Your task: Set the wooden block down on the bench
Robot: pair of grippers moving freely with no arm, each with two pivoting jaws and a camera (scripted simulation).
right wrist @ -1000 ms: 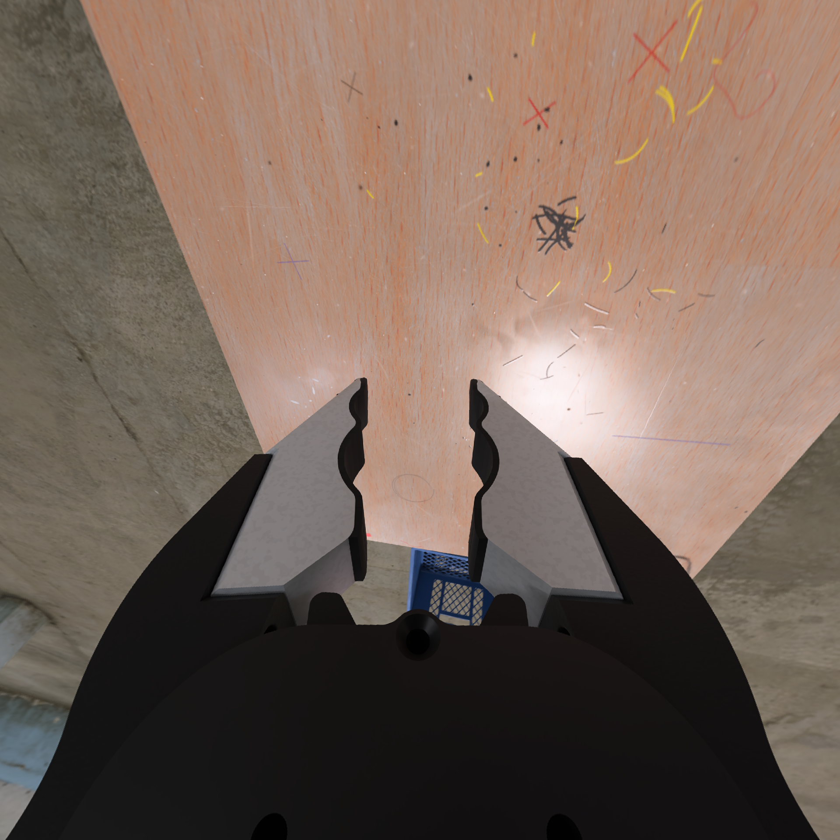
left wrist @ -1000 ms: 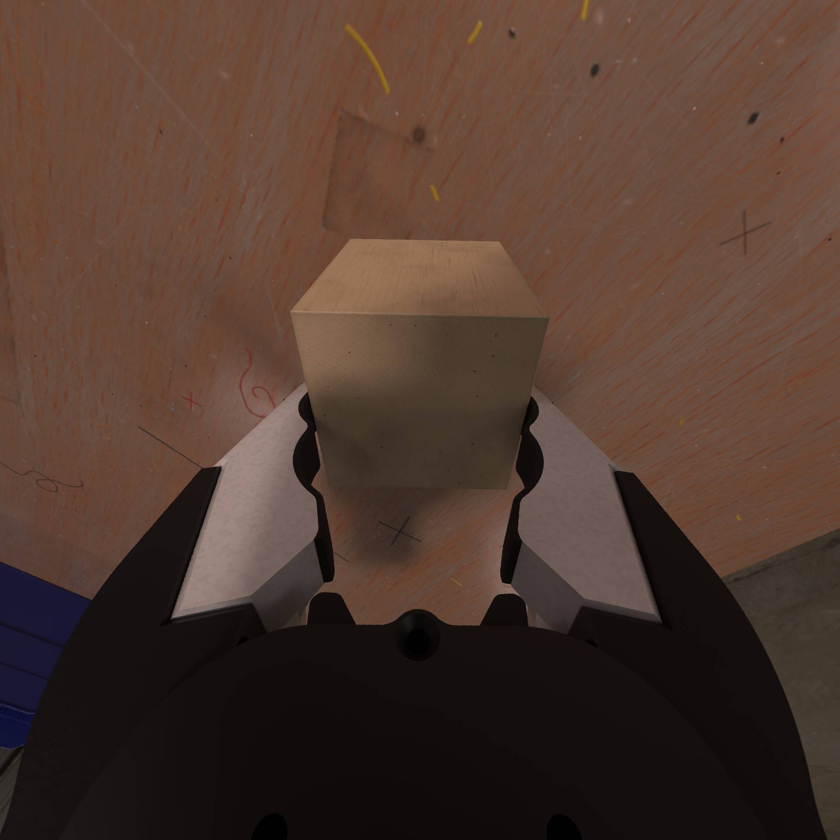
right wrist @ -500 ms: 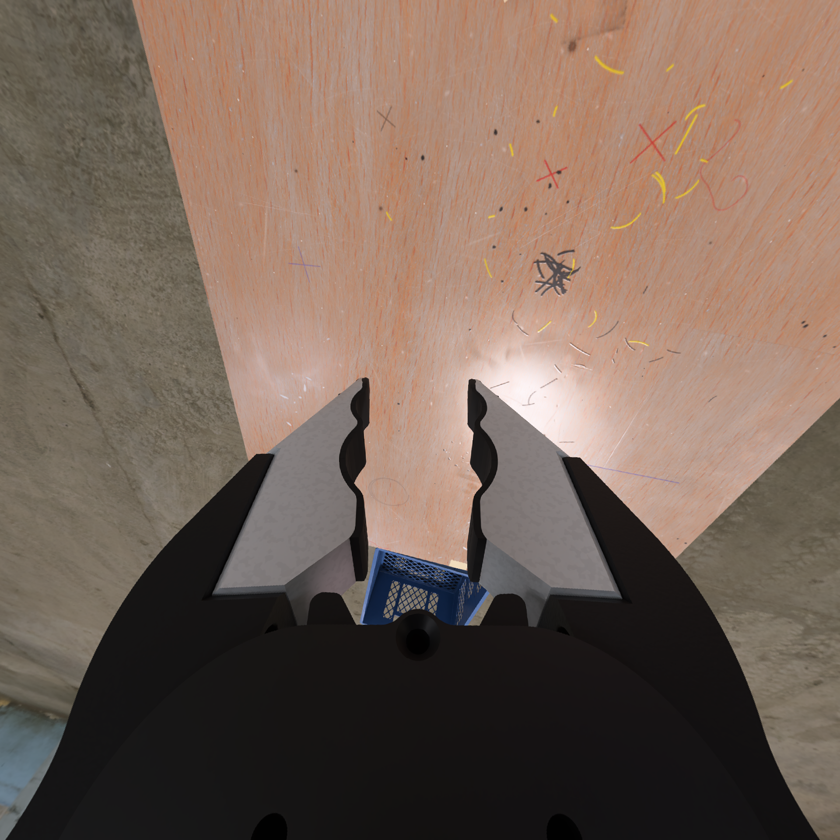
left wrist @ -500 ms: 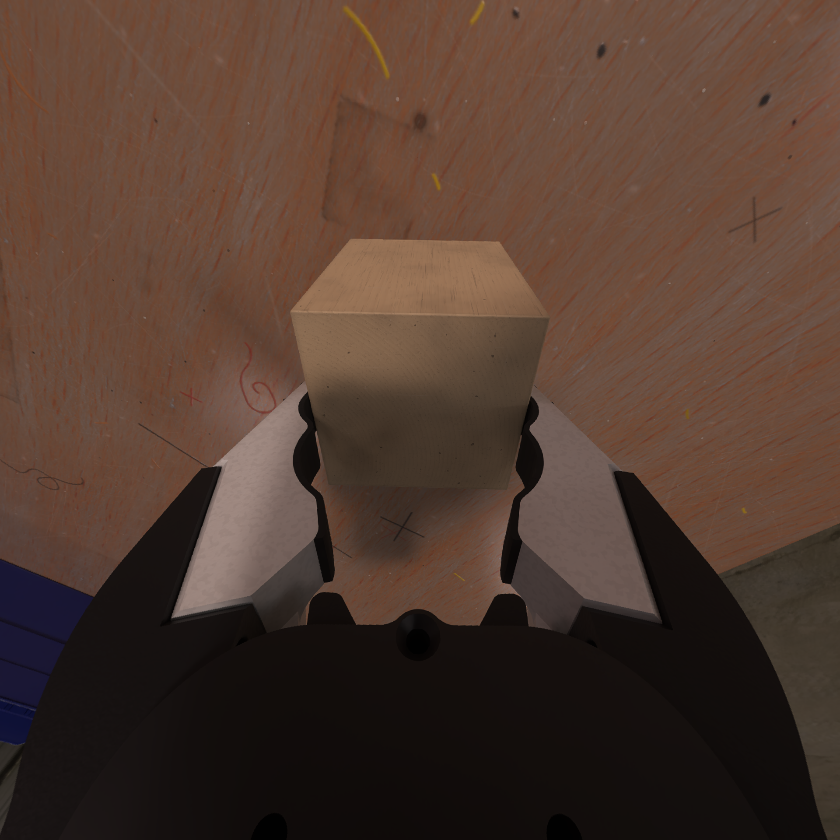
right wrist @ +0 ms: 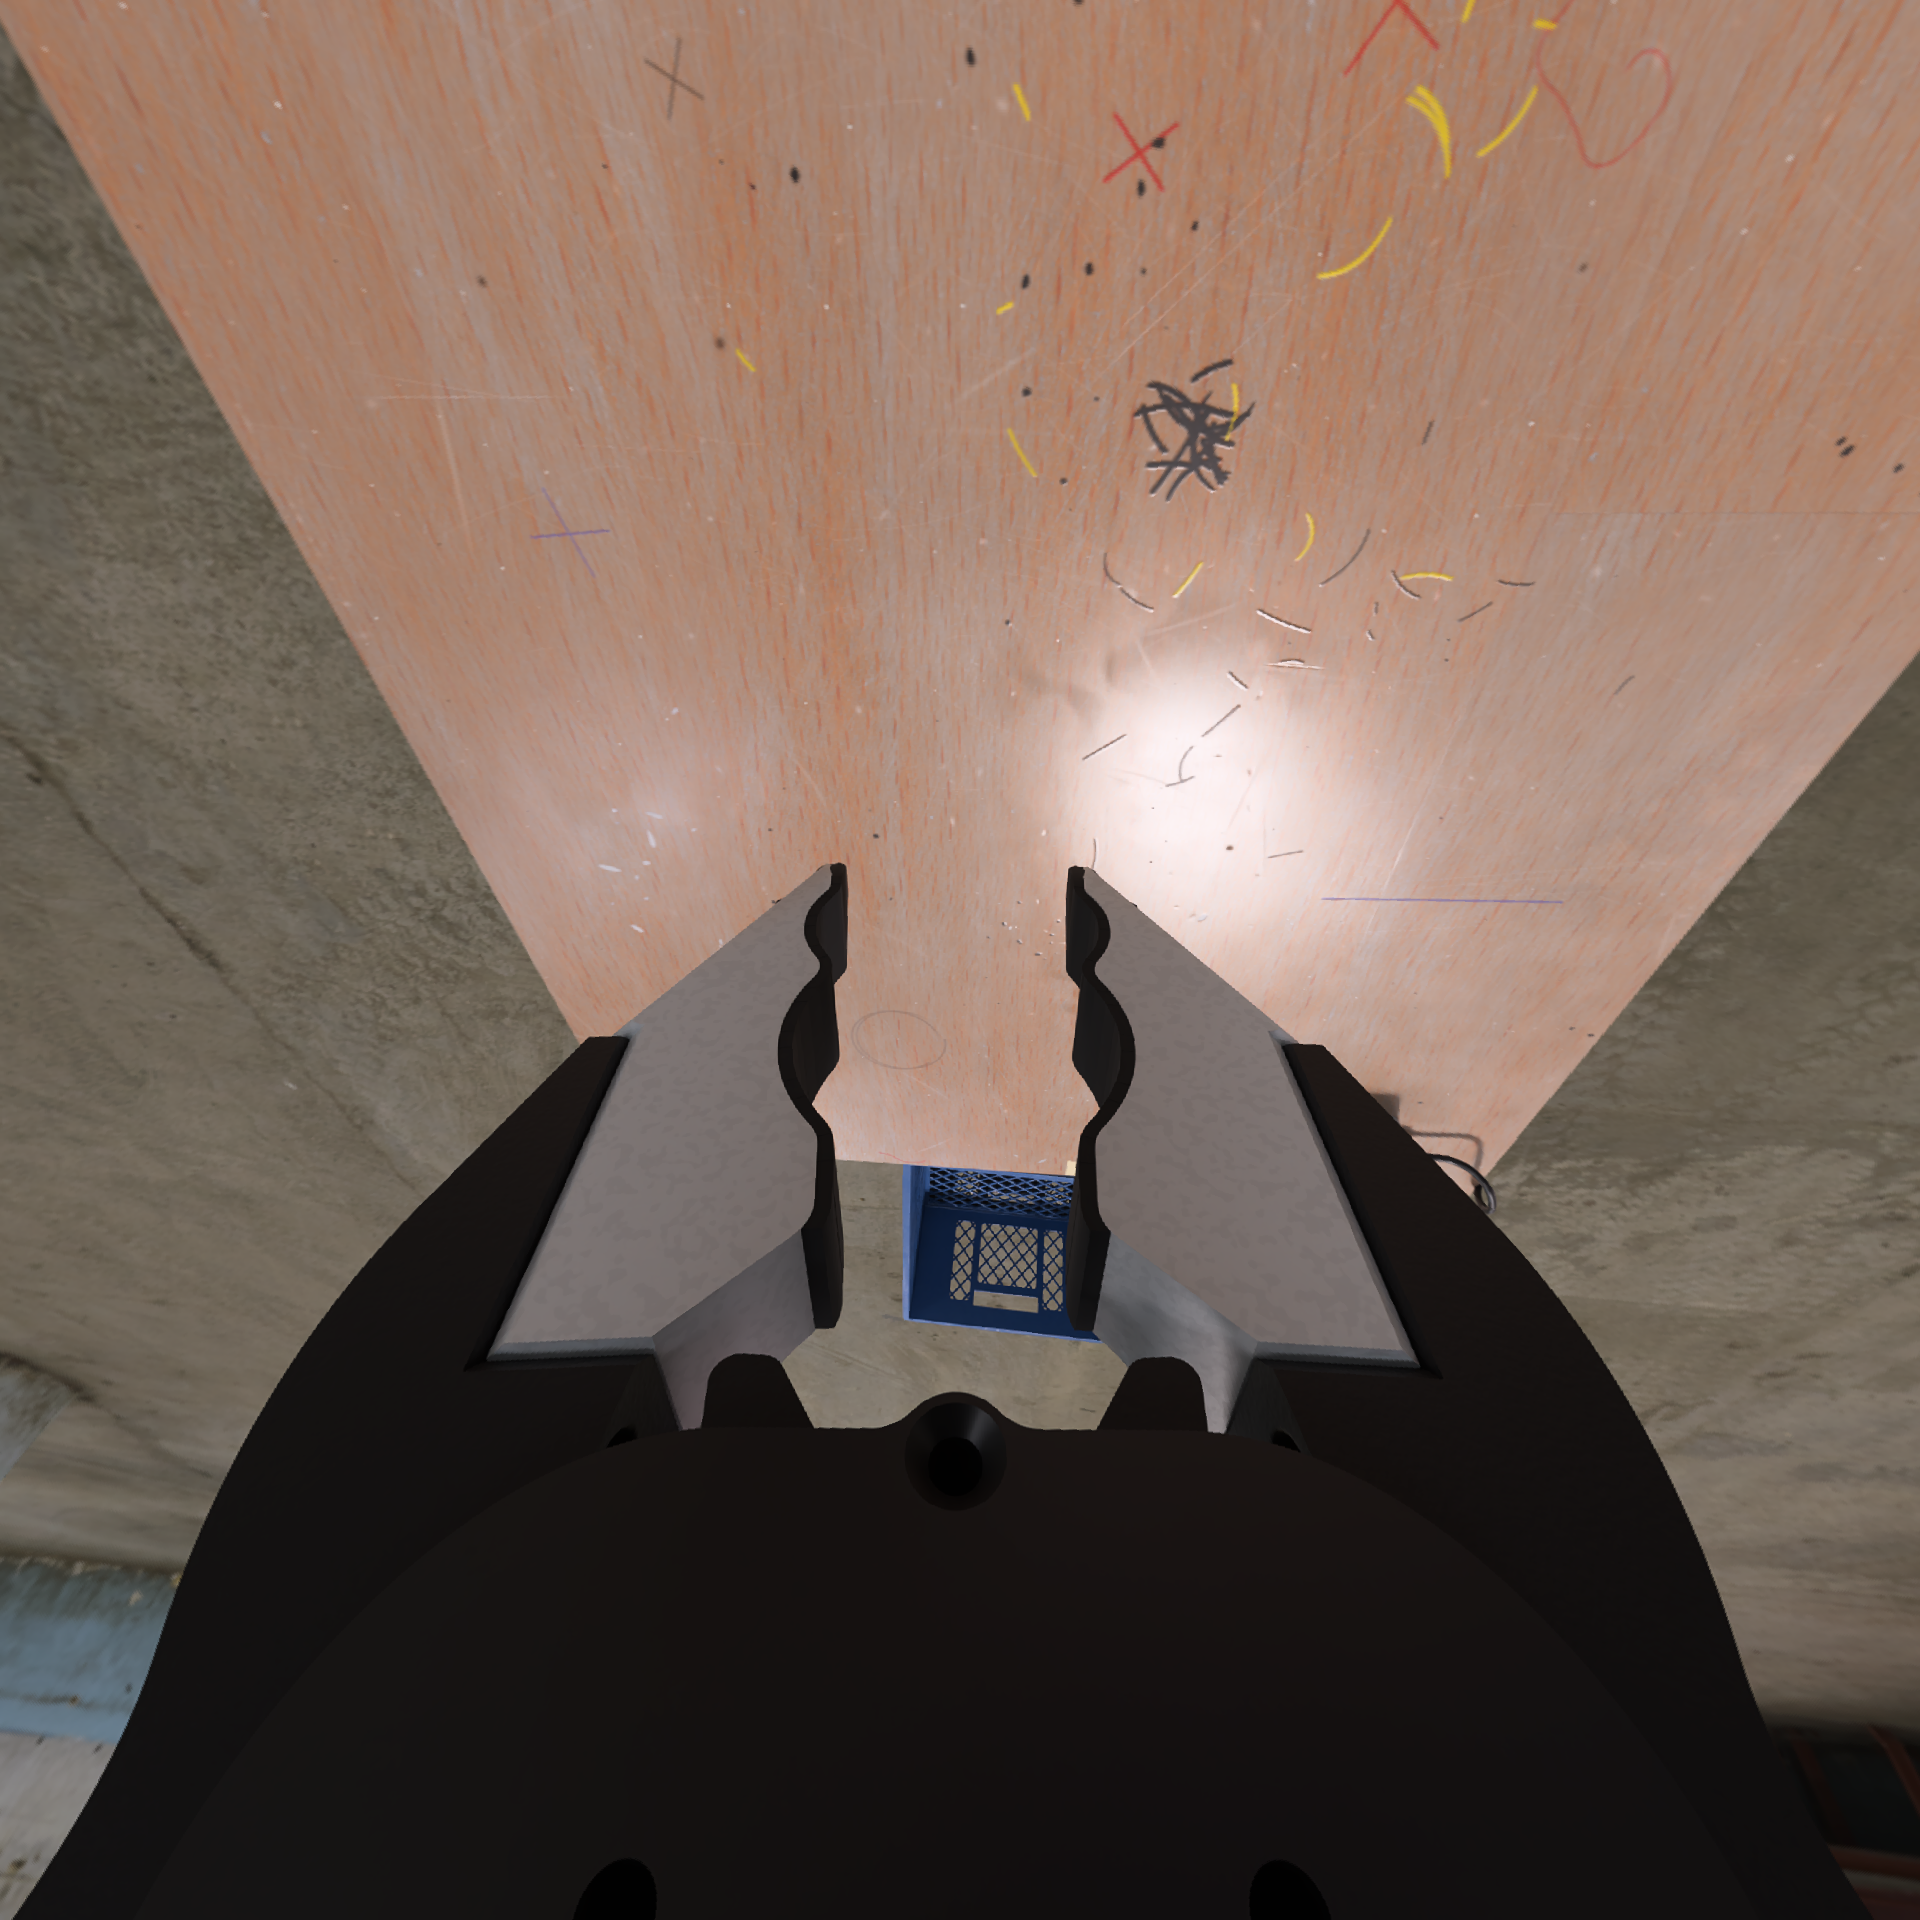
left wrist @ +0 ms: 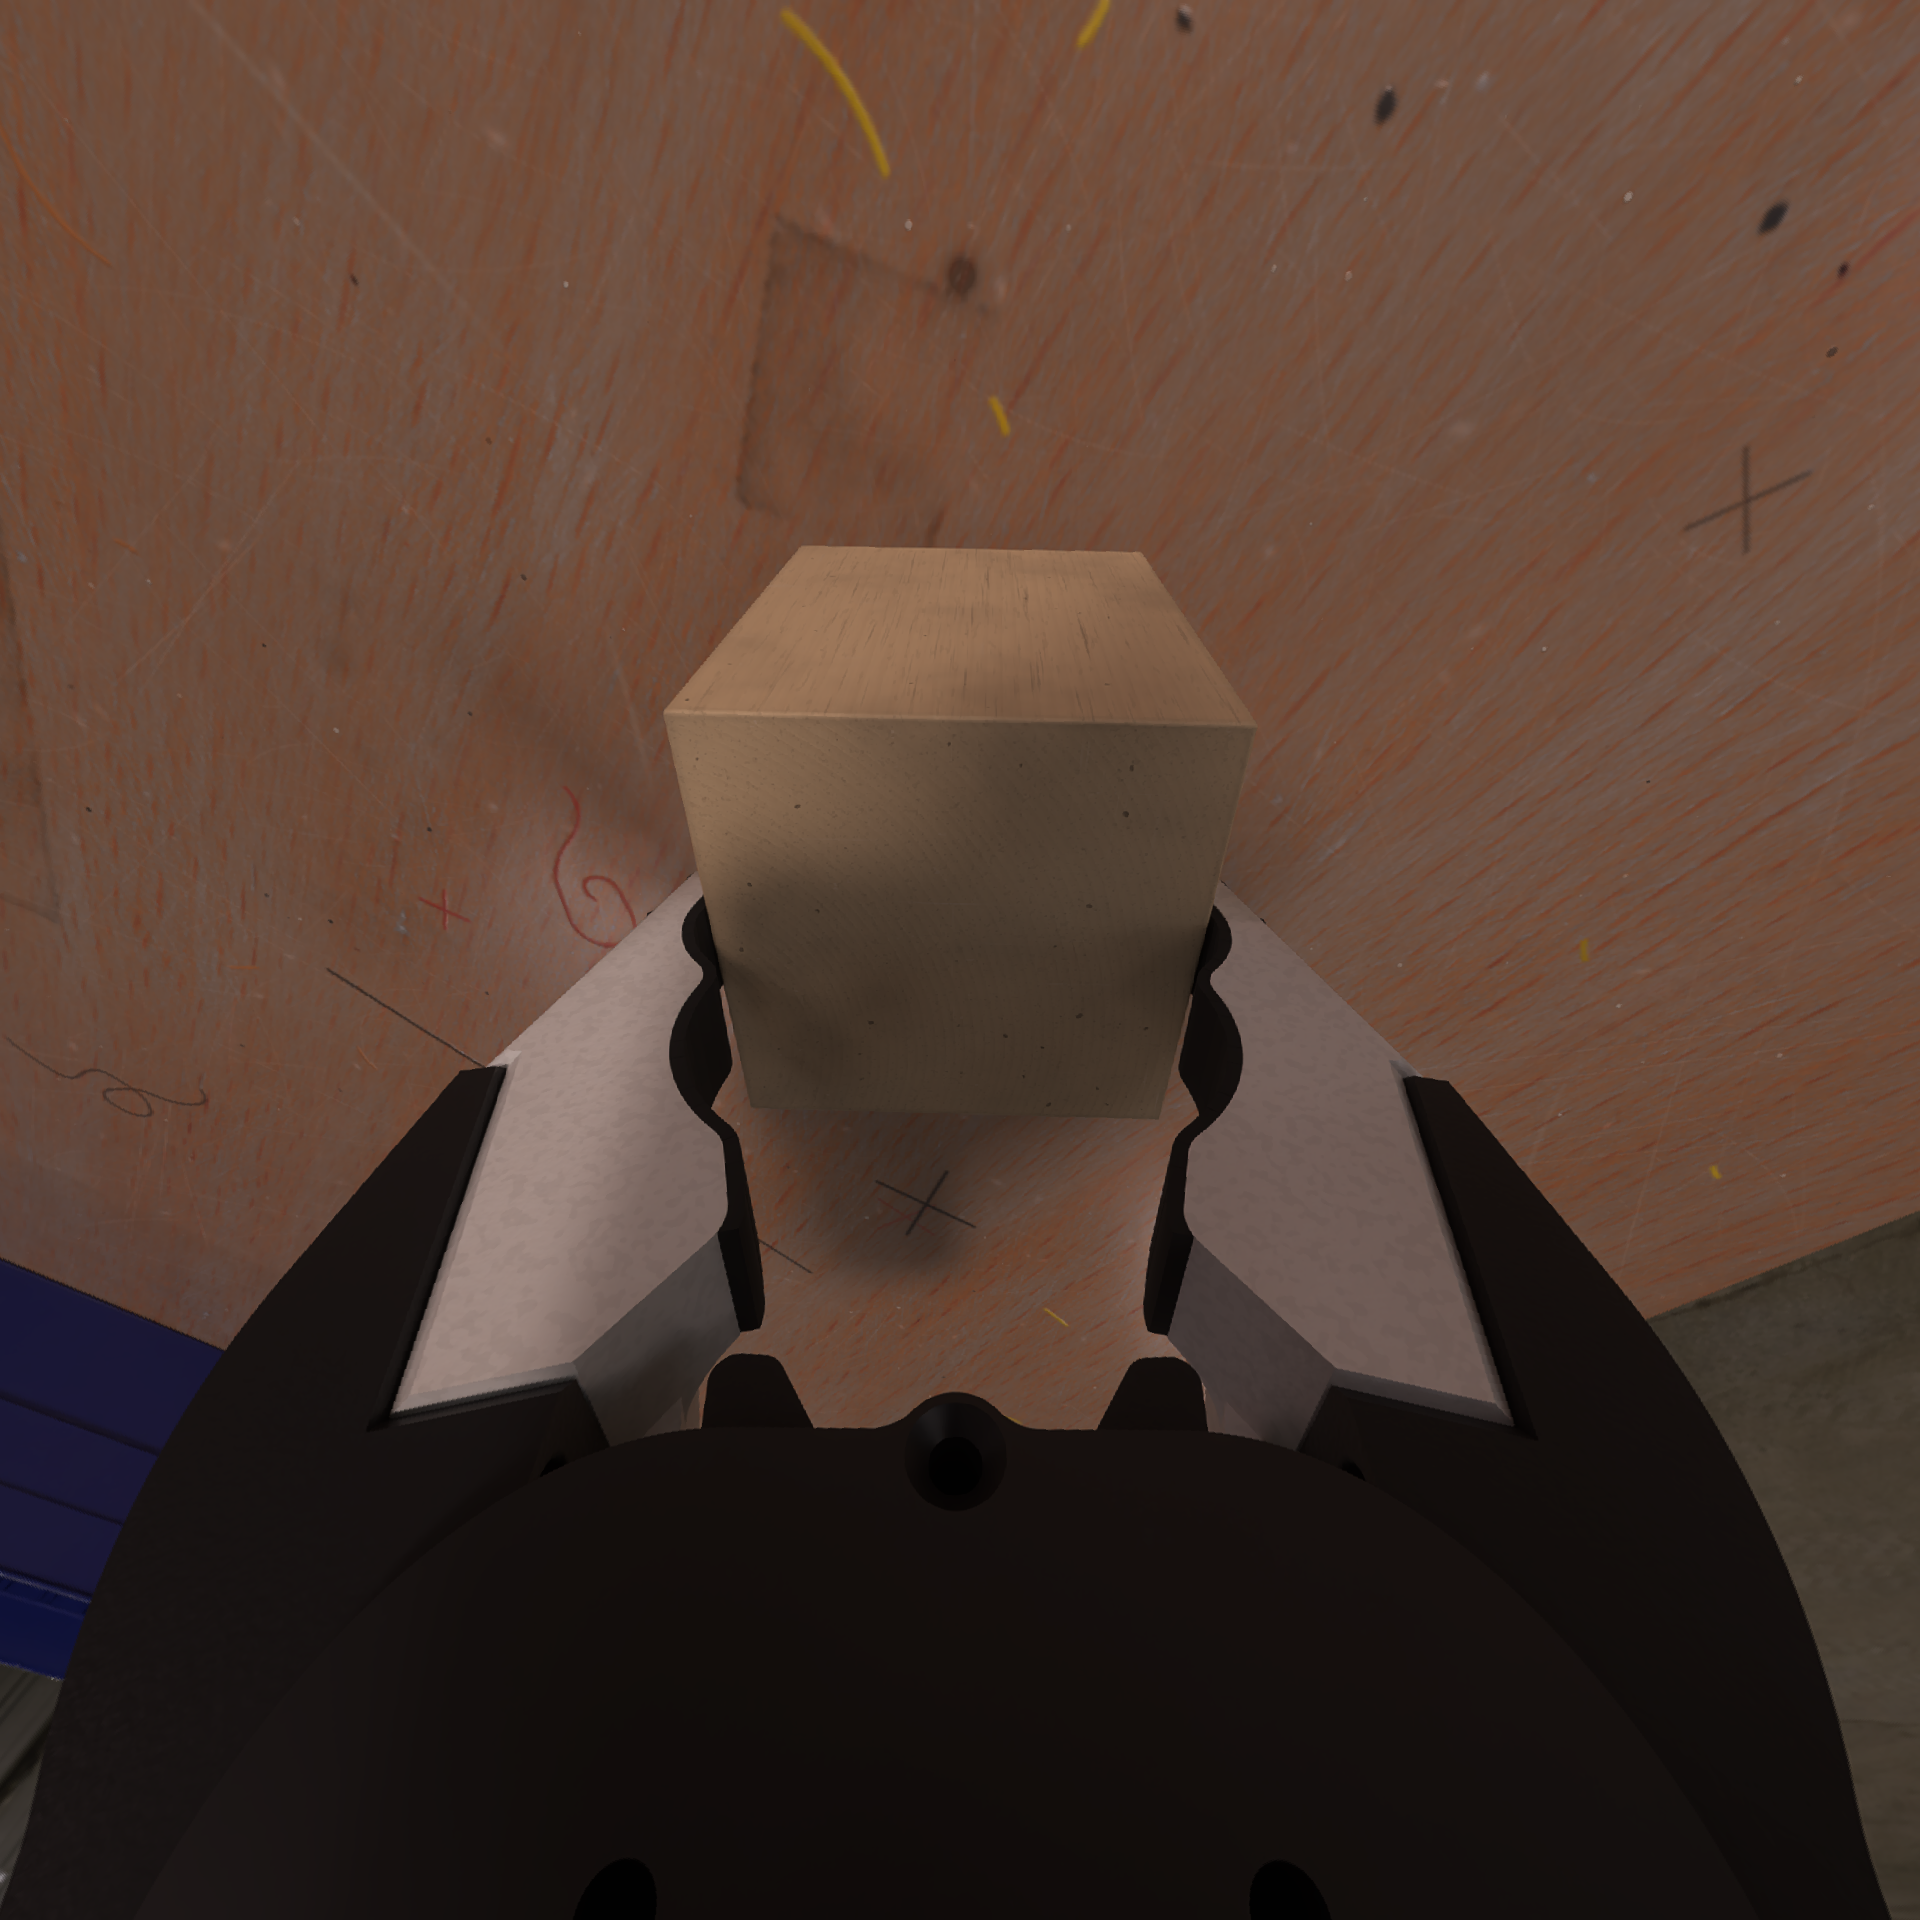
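Left wrist view only: left tool (left wrist: 956, 935) clamped on the wooden block (left wrist: 961, 894), fingertips pressed against its two side faces near the lower half. Block is above the counter (left wrist: 1455, 727); a soft dark shadow sits on the counter just under the block's near edge, beside a pencilled cross (left wrist: 925, 1205), so it looks lifted clear, though actual contact at the far underside is hidden by the block itself. Block is a pale tan cube, fine grain lines on the top face, tiny dark specks on the near face, which is half in shadow. Blue crate (left wrist: 62, 1455) is cut off at the frame edge, left of the block and below the counter edge; only flat dark-blue bands show. Right wrist view only: right tool (right wrist: 956, 883) spread apart with nothing between the fingers, over a different stretch of the same orange counter (right wrist: 727, 520). No block in this view. It shows a black scribble (right wrist: 1190, 436), yellow strokes, red crosses and a bright glare spot beyond the tool tips. The blue crate (right wrist: 987, 1247) appears past the counter's near edge, between the finger bases, mesh side visible, partly covered by the right finger. Grey concrete floor (right wrist: 208, 831) flanks the counter on both sides. Neither view shows the other tool.
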